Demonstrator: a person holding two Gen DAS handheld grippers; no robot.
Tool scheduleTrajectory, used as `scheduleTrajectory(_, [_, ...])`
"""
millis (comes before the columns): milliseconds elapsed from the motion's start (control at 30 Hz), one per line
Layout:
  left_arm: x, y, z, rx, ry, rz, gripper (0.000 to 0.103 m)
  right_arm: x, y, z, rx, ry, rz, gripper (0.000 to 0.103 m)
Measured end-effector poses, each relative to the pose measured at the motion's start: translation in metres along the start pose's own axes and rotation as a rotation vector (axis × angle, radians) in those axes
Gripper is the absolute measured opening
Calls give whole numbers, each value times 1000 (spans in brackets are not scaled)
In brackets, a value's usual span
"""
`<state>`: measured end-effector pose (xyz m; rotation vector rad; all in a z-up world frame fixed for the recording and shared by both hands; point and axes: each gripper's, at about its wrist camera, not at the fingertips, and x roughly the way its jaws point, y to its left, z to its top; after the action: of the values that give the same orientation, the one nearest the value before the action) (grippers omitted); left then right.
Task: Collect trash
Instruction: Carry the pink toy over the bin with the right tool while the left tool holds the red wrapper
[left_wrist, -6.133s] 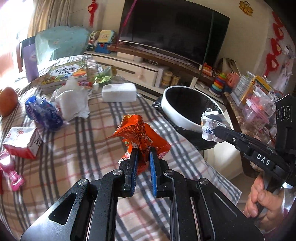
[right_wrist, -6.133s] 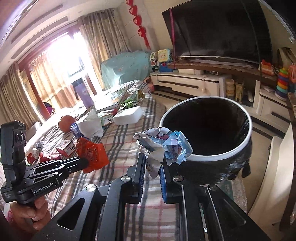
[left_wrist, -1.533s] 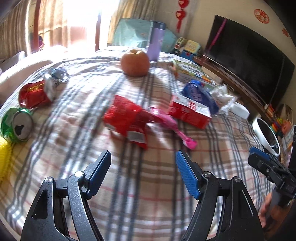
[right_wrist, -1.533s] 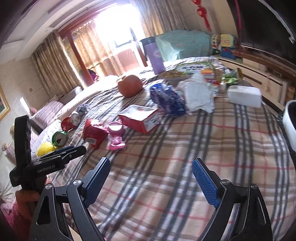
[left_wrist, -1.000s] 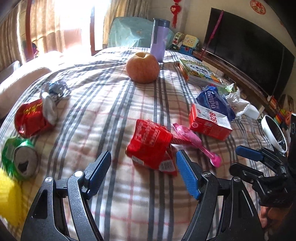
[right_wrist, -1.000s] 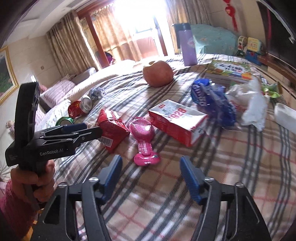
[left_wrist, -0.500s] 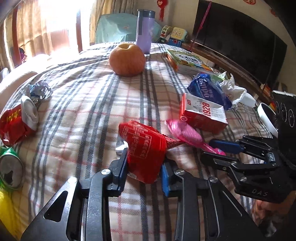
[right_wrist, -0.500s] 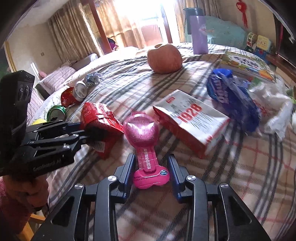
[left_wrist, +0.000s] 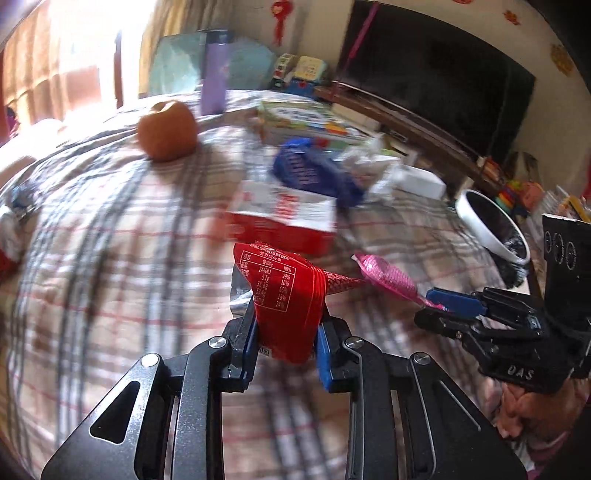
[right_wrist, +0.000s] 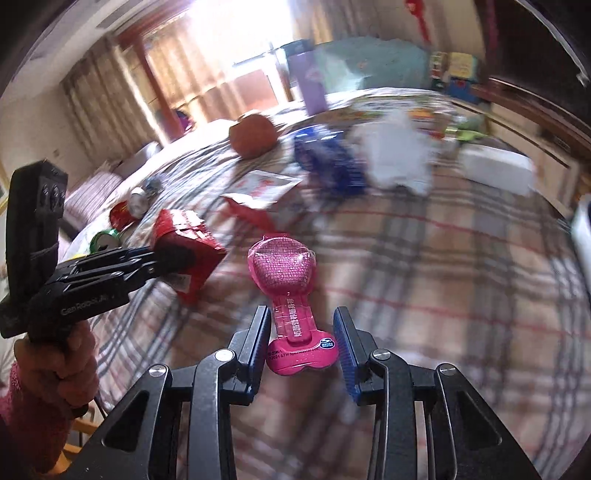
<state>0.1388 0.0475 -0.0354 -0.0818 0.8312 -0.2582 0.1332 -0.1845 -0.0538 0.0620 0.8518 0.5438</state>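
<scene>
My left gripper (left_wrist: 284, 325) has a crumpled red snack bag (left_wrist: 284, 291) between its blue pads, and its jaws are closing on it; the bag hangs above the plaid bedcover (left_wrist: 110, 295). My right gripper (right_wrist: 301, 328) is shut on the base of a pink plastic packet (right_wrist: 282, 269), which sticks out forward, off the cover. Seen from the left wrist, the right gripper (left_wrist: 424, 306) and the pink packet (left_wrist: 388, 275) are just right of the red bag. A white-rimmed black bin (left_wrist: 480, 218) stands past the bed's right edge.
On the bed lie a red-and-white carton (left_wrist: 284, 218), a blue bag (left_wrist: 314, 173), white tissue (right_wrist: 399, 155), a white box (left_wrist: 421, 182), an apple (left_wrist: 168, 131), a purple bottle (left_wrist: 213, 83) and crushed cans (right_wrist: 123, 214). A TV (left_wrist: 436, 74) stands behind.
Both grippers went from open to shut, the left on the red bag and the right on the pink packet. Both items have come off the cover, and the views have swung toward the bin.
</scene>
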Motion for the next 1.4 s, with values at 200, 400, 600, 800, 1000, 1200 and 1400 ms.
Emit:
scheduleTrajectory(200, [8,-41,3,34,8,-73,23,-37,-42,-8,92,-64,-88,36])
scheduleTrajectory(400, [17,-85,7,83,18,-133,23,-68,-73,-15,152,-120,-151,36])
scheduleTrajectory(600, [20,-112,11,117,19,-169,23,-84,-92,-20,191,-146,-188,36])
scheduleTrajectory(800, [25,-132,15,134,27,-195,23,-96,-104,-22,206,-172,-208,36])
scheduleTrajectory(1000, [35,-149,19,151,41,-221,22,-107,-113,-22,217,-194,-227,36])
scheduleTrajectory(1200, [41,-171,28,181,40,-248,22,-121,-123,-21,219,-211,-266,36])
scheduleTrajectory(1400, [47,-200,38,227,36,-275,22,-138,-141,-19,238,-234,-310,36])
